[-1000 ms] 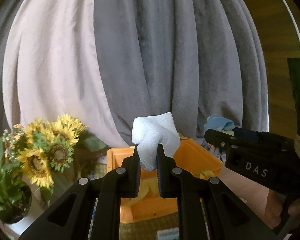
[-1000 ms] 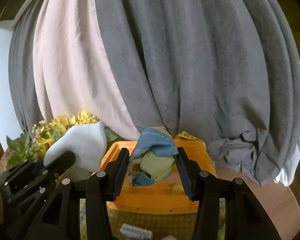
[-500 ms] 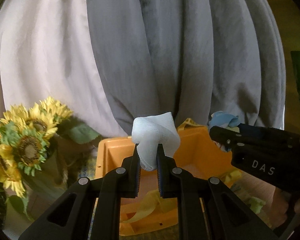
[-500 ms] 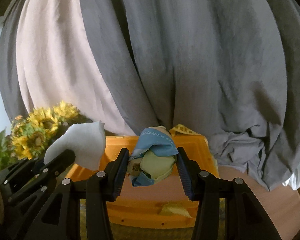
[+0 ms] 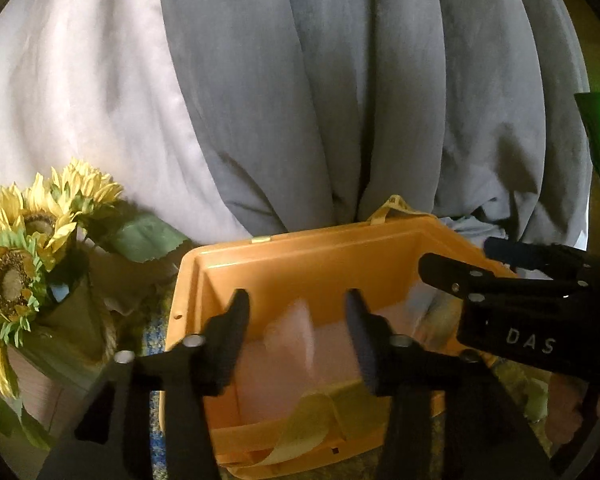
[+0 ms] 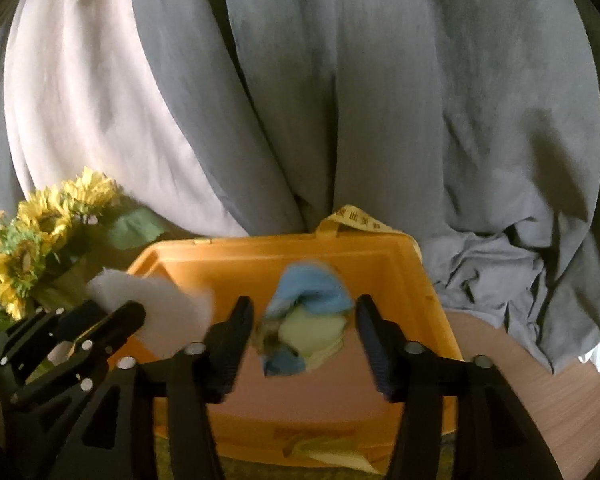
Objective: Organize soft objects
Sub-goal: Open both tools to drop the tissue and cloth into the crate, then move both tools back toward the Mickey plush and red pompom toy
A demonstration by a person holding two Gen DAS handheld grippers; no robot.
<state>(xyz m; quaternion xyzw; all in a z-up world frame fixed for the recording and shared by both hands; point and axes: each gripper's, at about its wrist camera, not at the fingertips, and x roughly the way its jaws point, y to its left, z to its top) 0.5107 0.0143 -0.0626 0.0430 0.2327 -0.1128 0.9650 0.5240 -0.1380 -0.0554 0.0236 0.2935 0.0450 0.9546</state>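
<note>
An orange plastic bin [image 5: 300, 256] sits below both grippers; it also shows in the right wrist view [image 6: 384, 256]. My left gripper [image 5: 298, 332] is open over the bin, and a white soft cloth [image 5: 296, 332] is a blur falling between its fingers; it also shows in the right wrist view [image 6: 160, 308]. My right gripper [image 6: 304, 332] is open over the bin. A blue and pale green soft bundle [image 6: 308, 320], blurred, drops between its fingers without touching them.
Grey and white curtains [image 5: 340, 100] hang right behind the bin. A sunflower bouquet [image 5: 28, 240] stands to the left. A yellow strap [image 5: 312, 428] lies over the bin's near edge. A wooden tabletop [image 6: 540, 380] shows at the right.
Both grippers moved forward over the bin and opened. The white cloth and the blue-green bundle left the fingers and are falling into the bin.
</note>
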